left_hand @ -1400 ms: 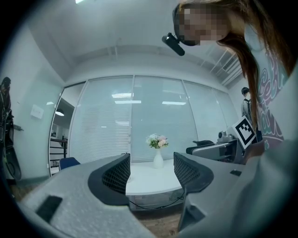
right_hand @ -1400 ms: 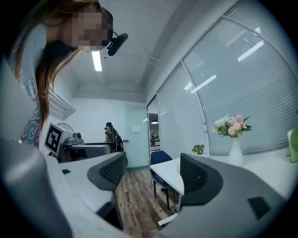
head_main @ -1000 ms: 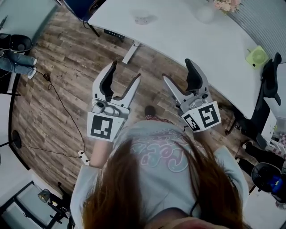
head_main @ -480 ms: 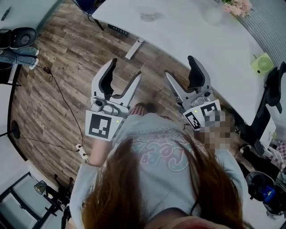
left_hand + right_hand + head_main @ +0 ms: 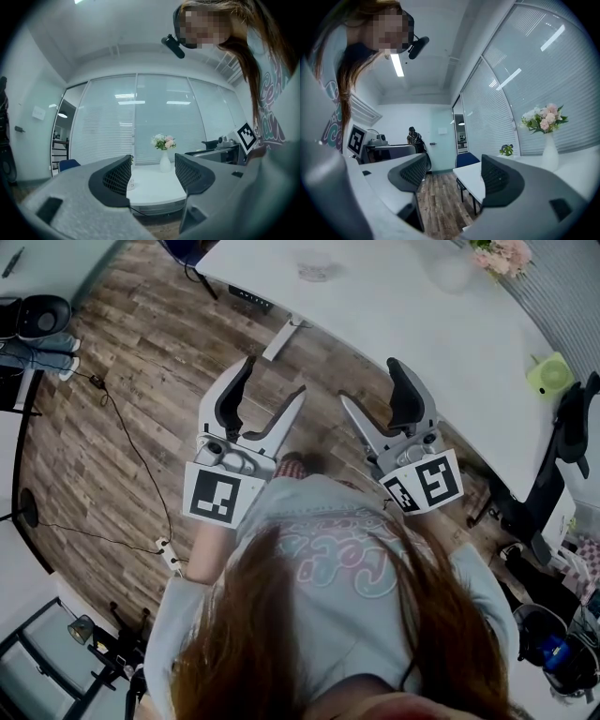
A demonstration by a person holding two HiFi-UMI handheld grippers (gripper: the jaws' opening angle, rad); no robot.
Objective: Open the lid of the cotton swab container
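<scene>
A small clear container (image 5: 314, 266) stands on the far part of the white table (image 5: 394, 315); the left gripper view shows the small clear container (image 5: 131, 183) past the jaws. I cannot tell its lid or contents at this distance. My left gripper (image 5: 272, 382) and right gripper (image 5: 370, 385) hover side by side over the wooden floor, short of the table's near edge. Both are open and hold nothing. In their own views the left gripper (image 5: 152, 174) and right gripper (image 5: 454, 177) show wide, bare gaps.
A white vase of flowers (image 5: 450, 268) and a green object (image 5: 547, 374) are on the table. A table leg (image 5: 277, 341) drops to the floor ahead. A dark chair (image 5: 562, 437) is at the right, a cable (image 5: 141, 465) on the floor at the left. A person (image 5: 414, 137) stands far back.
Both grippers drifted slightly up the head view, toward the table, and stayed open. The table has shifted a little as the head moved.
</scene>
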